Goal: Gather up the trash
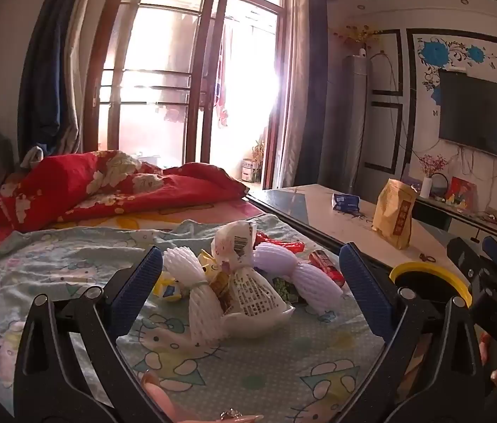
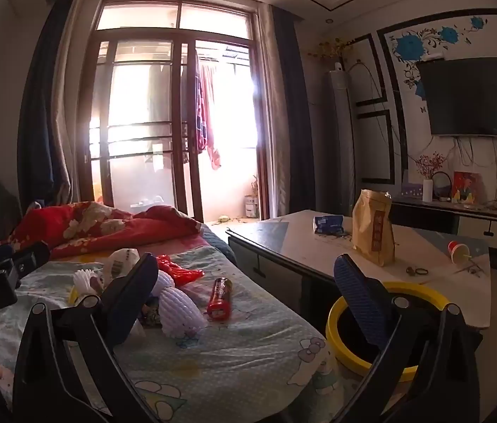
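A pile of trash lies on the cartoon-print bed sheet (image 1: 54,268): white foam fruit nets (image 1: 181,264), a printed white plastic bag (image 1: 248,289), a lilac foam net (image 1: 315,278), yellow wrappers (image 1: 167,287) and a red wrapper (image 1: 325,264). My left gripper (image 1: 250,275) is open, its fingers on either side of the pile, just short of it. My right gripper (image 2: 244,275) is open and empty above the bed edge; a red tube-shaped wrapper (image 2: 220,298) and the lilac net (image 2: 178,305) lie between its fingers. A yellow-rimmed bin (image 2: 340,317) stands beside the bed, behind the right finger.
A red floral quilt (image 1: 107,183) lies bunched at the bed's far end. A low table (image 2: 318,243) right of the bed carries a tan paper bag (image 2: 371,232), a blue packet (image 2: 329,224) and a red cup (image 2: 458,250). A TV (image 2: 477,95) hangs on the right wall.
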Available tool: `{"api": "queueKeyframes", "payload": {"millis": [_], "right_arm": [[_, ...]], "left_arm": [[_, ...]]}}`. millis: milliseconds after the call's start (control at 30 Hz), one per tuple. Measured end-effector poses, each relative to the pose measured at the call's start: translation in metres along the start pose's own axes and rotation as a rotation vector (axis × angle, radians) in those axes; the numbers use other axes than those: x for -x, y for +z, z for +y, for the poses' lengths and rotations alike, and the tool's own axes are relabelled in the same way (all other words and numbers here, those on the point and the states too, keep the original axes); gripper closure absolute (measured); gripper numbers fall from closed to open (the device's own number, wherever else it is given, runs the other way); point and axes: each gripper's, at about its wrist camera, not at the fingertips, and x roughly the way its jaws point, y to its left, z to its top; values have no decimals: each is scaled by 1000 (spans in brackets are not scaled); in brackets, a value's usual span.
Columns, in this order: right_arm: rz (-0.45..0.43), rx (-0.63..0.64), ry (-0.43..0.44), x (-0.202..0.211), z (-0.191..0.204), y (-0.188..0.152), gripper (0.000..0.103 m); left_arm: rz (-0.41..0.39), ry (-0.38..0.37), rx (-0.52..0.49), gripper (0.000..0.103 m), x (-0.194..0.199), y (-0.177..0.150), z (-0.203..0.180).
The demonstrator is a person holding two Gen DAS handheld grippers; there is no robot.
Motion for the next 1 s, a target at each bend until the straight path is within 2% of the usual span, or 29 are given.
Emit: {"api": "queueKeyframes", "payload": {"millis": [233, 1000], "right_arm": [[12, -16, 3, -1, -3, 0, 6], [13, -16, -1, 1, -2, 4, 6]], "left_arm": [[21, -5, 4, 11, -1, -3, -7], [16, -24, 16, 11, 3, -3, -5]]}}
